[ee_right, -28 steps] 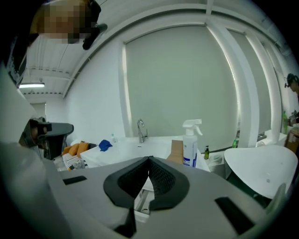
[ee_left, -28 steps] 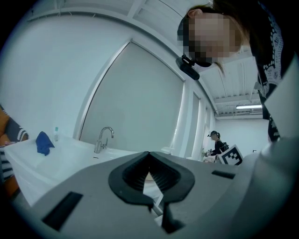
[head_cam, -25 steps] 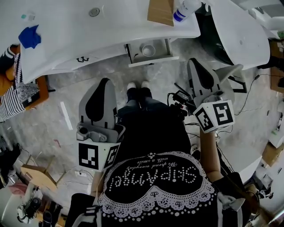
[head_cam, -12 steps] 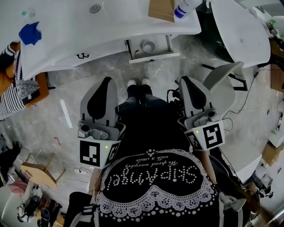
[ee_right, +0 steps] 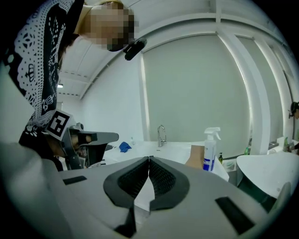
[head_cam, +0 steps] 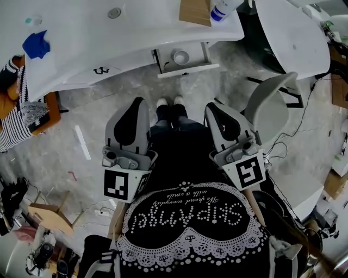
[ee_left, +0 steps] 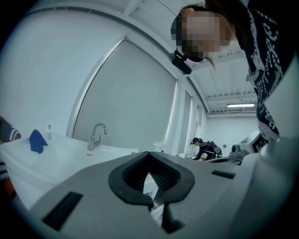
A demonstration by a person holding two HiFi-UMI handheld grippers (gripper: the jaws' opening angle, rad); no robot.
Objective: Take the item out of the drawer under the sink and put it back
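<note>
Under the white sink counter point(head_cam: 136, 38) a small drawer point(head_cam: 187, 66) stands pulled out. A round pale cup-like item point(head_cam: 180, 56) lies inside it. I hold both grippers close to my body, well back from the drawer, and they point towards it. My left gripper point(head_cam: 140, 100) is shut with nothing in it; its pads meet at the tip point(ee_left: 149, 153). My right gripper point(head_cam: 211, 106) is shut and empty too, with its pads pressed together point(ee_right: 149, 159). My shoes point(head_cam: 169, 101) show on the floor between the two grippers.
On the counter are a blue cloth point(head_cam: 36, 44), a cardboard piece point(head_cam: 196, 11), a spray bottle point(head_cam: 224, 7) and a tap point(ee_right: 161, 135). A grey chair point(head_cam: 269, 106) stands right of my right gripper, below a white round table point(head_cam: 293, 38). A person in striped sleeves point(head_cam: 13, 122) is at left.
My right gripper has swung left and in towards my body, away from the chair. The left gripper has barely shifted. The drawer stays pulled out with the item in it.
</note>
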